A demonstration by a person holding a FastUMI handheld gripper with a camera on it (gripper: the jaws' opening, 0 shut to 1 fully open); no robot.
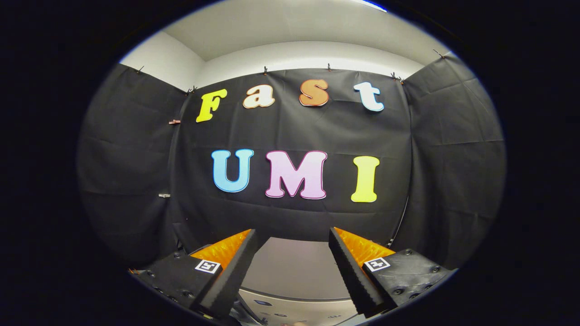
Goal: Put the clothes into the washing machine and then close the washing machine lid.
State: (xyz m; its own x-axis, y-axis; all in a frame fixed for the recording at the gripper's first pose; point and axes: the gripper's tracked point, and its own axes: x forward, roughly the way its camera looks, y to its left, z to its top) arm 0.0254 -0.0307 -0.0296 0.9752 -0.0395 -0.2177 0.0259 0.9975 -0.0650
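Note:
My gripper (293,235) is held level and high, open, with a wide gap and nothing between its fingers (235,267). Below and between them lies the flat grey top of the washing machine (294,271), its lid down as far as I can tell. A lighter strip with small marks, the control panel (294,310), runs across the machine's near edge just under the fingers. No clothes are in sight.
Black cloth walls (294,131) close the booth straight ahead and on both sides, just behind the machine. A white wall and ceiling (294,50) rise above the cloth. A thin dark cable (401,222) hangs down at the right rear corner.

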